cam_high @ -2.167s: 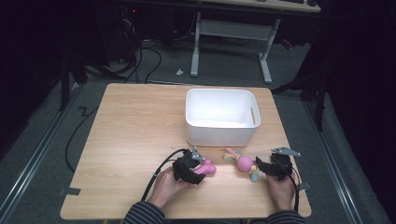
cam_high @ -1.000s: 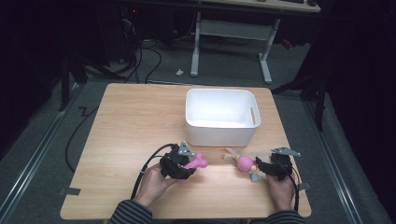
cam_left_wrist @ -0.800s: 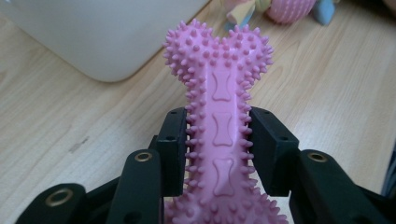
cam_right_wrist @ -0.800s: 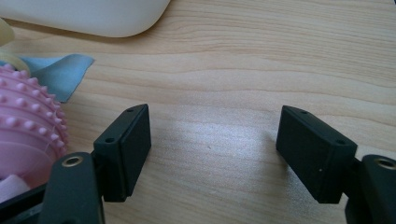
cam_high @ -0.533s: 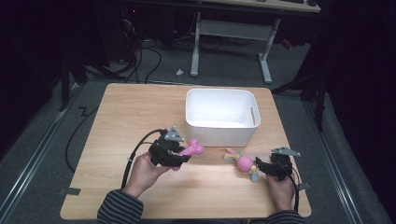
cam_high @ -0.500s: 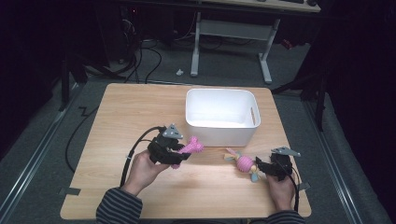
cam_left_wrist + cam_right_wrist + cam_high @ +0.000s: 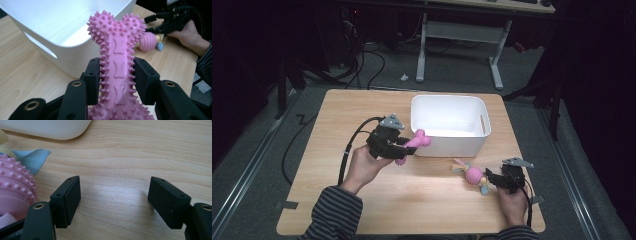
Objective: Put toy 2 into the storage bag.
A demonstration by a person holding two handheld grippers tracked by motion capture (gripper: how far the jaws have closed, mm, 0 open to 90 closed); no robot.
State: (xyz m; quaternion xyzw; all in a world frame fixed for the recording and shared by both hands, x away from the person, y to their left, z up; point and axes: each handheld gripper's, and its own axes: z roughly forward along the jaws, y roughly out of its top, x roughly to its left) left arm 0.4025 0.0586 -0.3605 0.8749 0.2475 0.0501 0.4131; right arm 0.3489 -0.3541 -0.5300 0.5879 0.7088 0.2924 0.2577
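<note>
Dark room — grey floor (image 7: 257, 150), cables (image 7: 377, 60)

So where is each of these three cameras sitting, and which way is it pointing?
High view: above the person's side, looking forward and down on the table; both forearms and hands show.
Left gripper view: rides the left gripper, facing the white bin; its black jaws clamp the pink bone toy.
Right gripper view: rides the right gripper, low over the wood; open jaws.
Shared: all three show the pink ball toy.

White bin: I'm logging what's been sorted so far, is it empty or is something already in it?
Empty. The white bin shows bare floor in the high view; the pink bone is outside it.
</note>
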